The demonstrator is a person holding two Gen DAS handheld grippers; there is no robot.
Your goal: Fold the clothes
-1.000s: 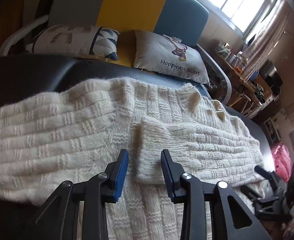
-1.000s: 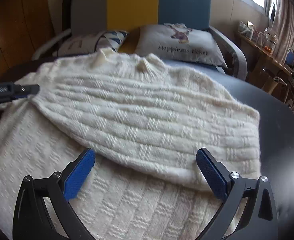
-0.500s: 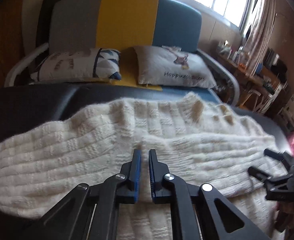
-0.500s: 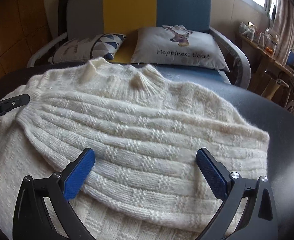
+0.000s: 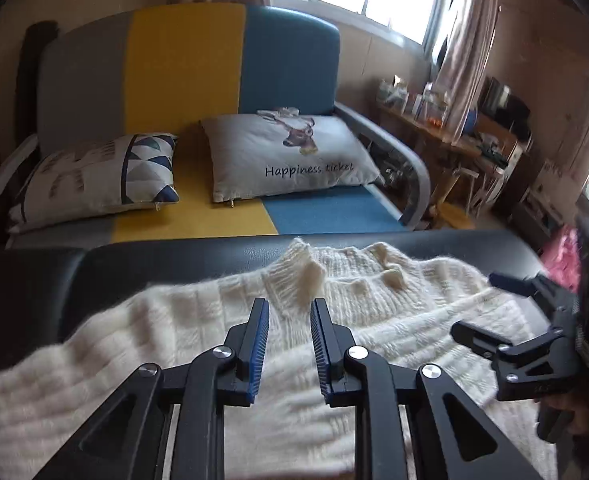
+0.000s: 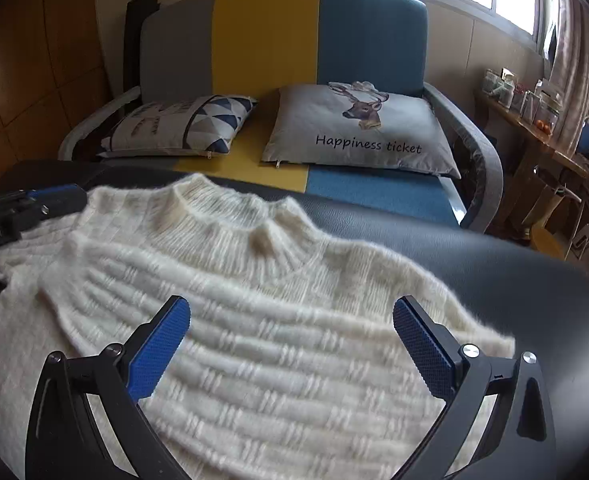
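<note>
While the cream sweater (image 6: 254,320) lies spread on the dark worktop (image 6: 514,280), sleeves crossed over its chest | left gripper (image 5: 288,344) fingers opening, empty, above the collar | right gripper (image 6: 290,344) fingers wide, holding nothing, likely freed for the next fold

A fuzzy, chunky cream knit is seen in the sweater (image 6: 278,332), spread on a smooth, faintly glossy black leather-like tabletop (image 6: 494,276). Beyond the tabletop, matt woven cloth covers the sofa (image 6: 366,40), and printed cloth the pillow (image 6: 358,132).
</note>
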